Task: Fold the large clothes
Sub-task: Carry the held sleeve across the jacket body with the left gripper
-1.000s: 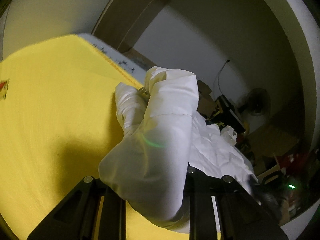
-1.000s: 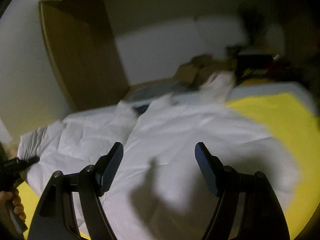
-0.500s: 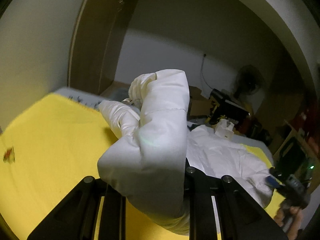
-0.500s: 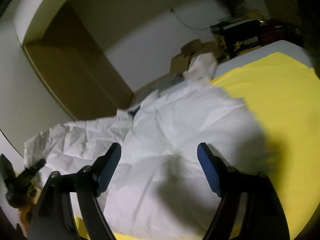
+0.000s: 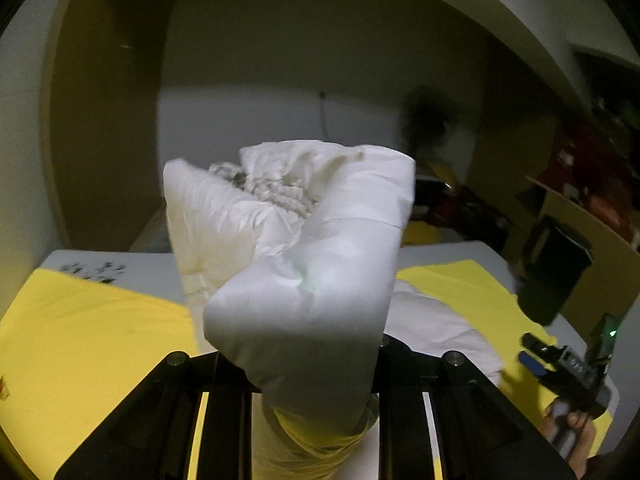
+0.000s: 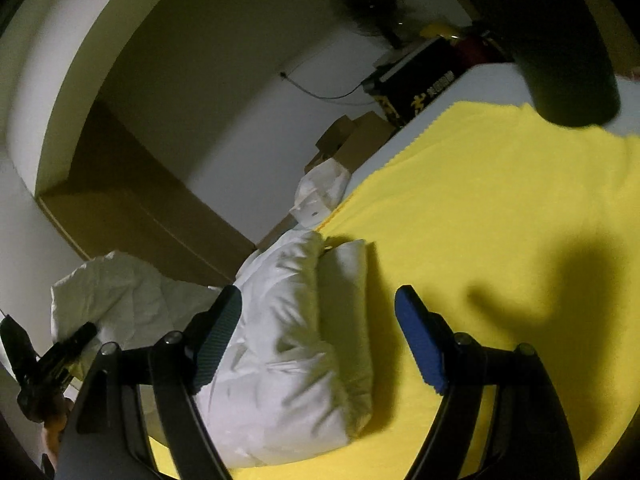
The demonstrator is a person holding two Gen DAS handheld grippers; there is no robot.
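A white padded jacket (image 6: 288, 344) lies on a yellow cloth (image 6: 500, 220) over the table. My left gripper (image 5: 312, 364) is shut on a bunched part of the jacket (image 5: 312, 280) and holds it raised above the cloth; its fingertips are hidden by the fabric. It also shows at the left edge of the right wrist view (image 6: 52, 356). My right gripper (image 6: 320, 336) is open and empty, just above the folded part of the jacket. It also shows at the lower right of the left wrist view (image 5: 560, 364).
The yellow cloth (image 5: 88, 340) covers most of the white table (image 5: 148, 268). Cardboard boxes (image 6: 352, 136), a black case (image 6: 420, 84) and a fan (image 6: 368, 4) stand beyond the table's far edge. A brown door (image 5: 104, 120) is behind.
My left gripper has lifted and swung the held jacket part over the table. My right gripper has swung right across the jacket, still open. The jacket now looks more folded up.
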